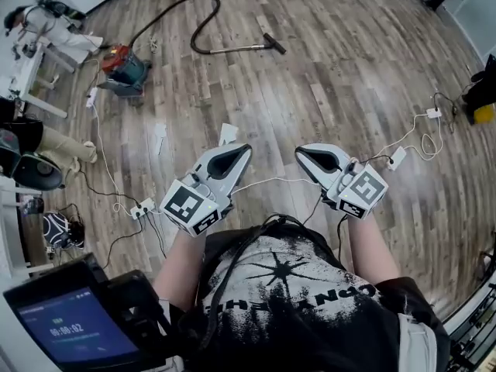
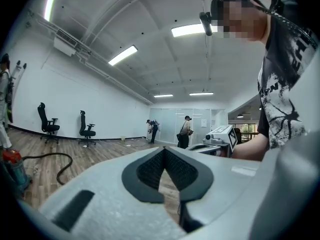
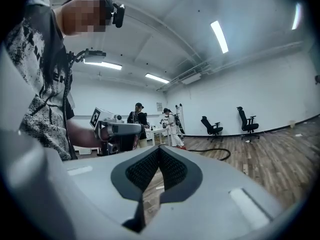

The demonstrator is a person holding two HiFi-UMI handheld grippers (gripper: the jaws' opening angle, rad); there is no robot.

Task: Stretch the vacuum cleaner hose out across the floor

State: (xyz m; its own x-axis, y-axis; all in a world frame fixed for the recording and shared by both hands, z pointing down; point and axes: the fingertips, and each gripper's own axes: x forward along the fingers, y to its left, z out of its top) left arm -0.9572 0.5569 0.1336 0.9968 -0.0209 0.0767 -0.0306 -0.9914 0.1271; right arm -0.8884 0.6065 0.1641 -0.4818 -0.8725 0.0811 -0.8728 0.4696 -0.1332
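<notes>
In the head view the red and teal vacuum cleaner (image 1: 124,67) sits on the wood floor at the upper left. Its black hose (image 1: 194,6) loops away and back into a metal wand that ends in a floor nozzle (image 1: 273,43). My left gripper (image 1: 247,148) and right gripper (image 1: 299,153) are held side by side before my chest, both shut and empty, far from the vacuum. The left gripper view shows the left gripper's tips (image 2: 163,149) together, with the hose (image 2: 50,157) low at the left. In the right gripper view the right gripper (image 3: 159,148) is shut too, with the hose (image 3: 212,151) distant.
White cables and power strips lie on the floor at right (image 1: 434,113) and lower left (image 1: 142,208). White frames and gear stand along the left edge (image 1: 31,60). A screen (image 1: 74,328) is at bottom left. Office chairs (image 2: 87,129) and people (image 2: 185,131) are far off.
</notes>
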